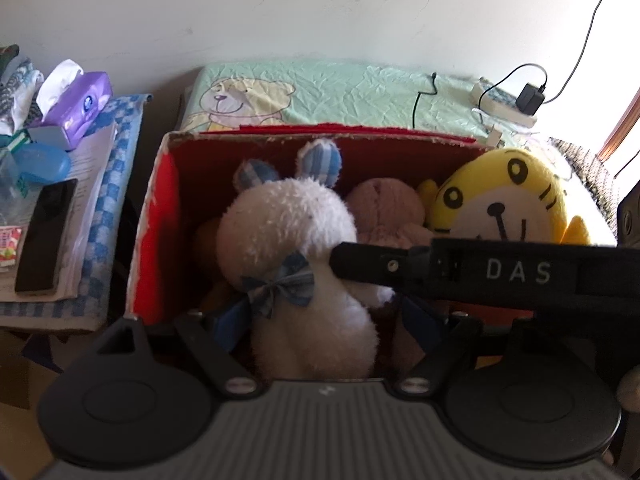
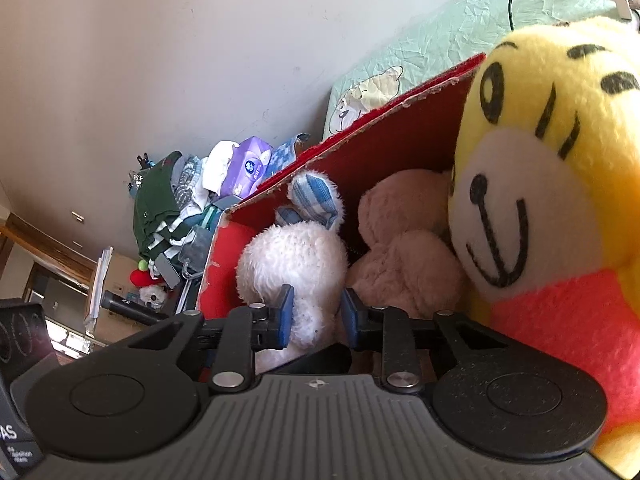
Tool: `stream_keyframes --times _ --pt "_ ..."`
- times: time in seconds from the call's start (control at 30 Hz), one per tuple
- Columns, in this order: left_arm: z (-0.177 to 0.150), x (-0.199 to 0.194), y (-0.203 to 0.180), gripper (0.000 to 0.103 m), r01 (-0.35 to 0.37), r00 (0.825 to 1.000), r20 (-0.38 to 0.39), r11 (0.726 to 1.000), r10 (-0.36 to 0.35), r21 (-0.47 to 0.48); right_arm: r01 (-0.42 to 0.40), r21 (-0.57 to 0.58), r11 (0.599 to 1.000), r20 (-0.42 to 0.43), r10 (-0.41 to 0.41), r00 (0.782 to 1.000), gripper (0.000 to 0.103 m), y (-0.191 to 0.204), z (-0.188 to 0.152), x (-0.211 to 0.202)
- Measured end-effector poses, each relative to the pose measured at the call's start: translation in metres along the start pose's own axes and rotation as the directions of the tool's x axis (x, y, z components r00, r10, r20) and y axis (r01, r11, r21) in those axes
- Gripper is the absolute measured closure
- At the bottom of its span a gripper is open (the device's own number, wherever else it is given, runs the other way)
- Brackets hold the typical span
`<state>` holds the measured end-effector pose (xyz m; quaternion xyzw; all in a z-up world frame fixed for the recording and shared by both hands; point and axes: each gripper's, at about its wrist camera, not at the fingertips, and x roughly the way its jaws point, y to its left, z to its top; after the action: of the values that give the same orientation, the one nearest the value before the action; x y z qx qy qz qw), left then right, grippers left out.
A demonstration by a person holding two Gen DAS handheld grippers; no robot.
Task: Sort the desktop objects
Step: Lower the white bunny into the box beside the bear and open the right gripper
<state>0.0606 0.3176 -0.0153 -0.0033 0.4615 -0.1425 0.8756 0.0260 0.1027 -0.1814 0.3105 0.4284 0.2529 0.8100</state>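
Note:
An open red cardboard box holds a white rabbit plush with blue checked ears and bow, a pink plush and a yellow tiger plush. My left gripper is open, its blue pads either side of the rabbit's body without touching it. My right gripper reaches in from the right at the rabbit's neck. In the right wrist view, the right gripper is shut on a white limb of the rabbit. The pink plush and the tiger sit close on its right, inside the box.
Left of the box, a side table with a checked cloth carries papers, a black handset, a blue case and a purple tissue pack. Behind the box lies a green bear-print sheet with a power strip and charger.

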Motion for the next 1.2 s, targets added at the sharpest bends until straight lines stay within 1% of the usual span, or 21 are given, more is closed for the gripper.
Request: stream_keyframes --times 0.07,0.13,0.23,0.3,0.53,0.63,0.73,0.9,1.0,1.1,1.2 --pt "-0.001 -0.002 -0.003 0.018 -0.025 1.000 0.002 1.000 0.025 0.010 -0.023 -0.004 1.000 -0.029 0.023 0.999 0.074 -0.003 0.003 0.000" --pt "-0.002 -0.004 -0.005 0.017 -0.052 0.999 0.007 0.998 0.052 0.019 -0.050 0.020 0.999 -0.050 0.051 0.997 0.074 -0.008 0.006 0.003" --pt "-0.001 -0.005 -0.005 0.017 -0.067 0.998 0.005 0.998 0.067 0.017 -0.073 0.079 0.994 -0.062 0.078 0.995 0.073 -0.015 0.008 0.004" --pt "-0.002 -0.004 -0.003 0.017 -0.072 0.997 -0.002 0.997 0.072 0.007 -0.076 0.088 0.993 -0.057 0.082 0.995 0.073 -0.016 0.007 0.004" --pt "-0.006 -0.001 -0.003 0.017 -0.109 0.994 -0.015 0.994 0.109 -0.002 -0.049 0.026 0.998 -0.049 0.051 0.998 0.072 -0.006 0.004 0.003" --pt "-0.008 0.001 -0.006 0.017 -0.142 0.990 -0.013 0.990 0.143 0.012 -0.036 0.001 0.999 -0.049 0.036 0.998 0.071 -0.004 0.003 0.003" --pt "-0.009 0.002 -0.008 0.015 -0.159 0.987 -0.012 0.987 0.159 0.024 -0.022 -0.028 0.999 -0.045 0.020 0.999 0.070 -0.001 0.003 0.003" --pt "-0.010 0.004 -0.011 0.015 -0.172 0.985 -0.011 0.985 0.172 0.026 0.001 -0.023 1.000 -0.051 -0.002 0.999 0.069 -0.002 0.004 0.003" --pt "-0.010 0.005 -0.012 0.014 -0.181 0.983 -0.007 0.983 0.181 0.031 0.023 -0.090 0.996 -0.039 -0.027 0.999 0.070 0.004 0.003 0.001" --pt "-0.010 0.007 -0.014 0.013 -0.189 0.982 -0.006 0.981 0.190 0.038 0.058 -0.201 0.978 -0.020 -0.064 0.998 0.072 0.014 0.002 -0.002" --pt "-0.011 0.009 -0.016 0.012 -0.196 0.980 -0.006 0.979 0.197 0.046 0.082 -0.259 0.962 0.006 -0.083 0.997 0.071 0.018 0.006 -0.006"
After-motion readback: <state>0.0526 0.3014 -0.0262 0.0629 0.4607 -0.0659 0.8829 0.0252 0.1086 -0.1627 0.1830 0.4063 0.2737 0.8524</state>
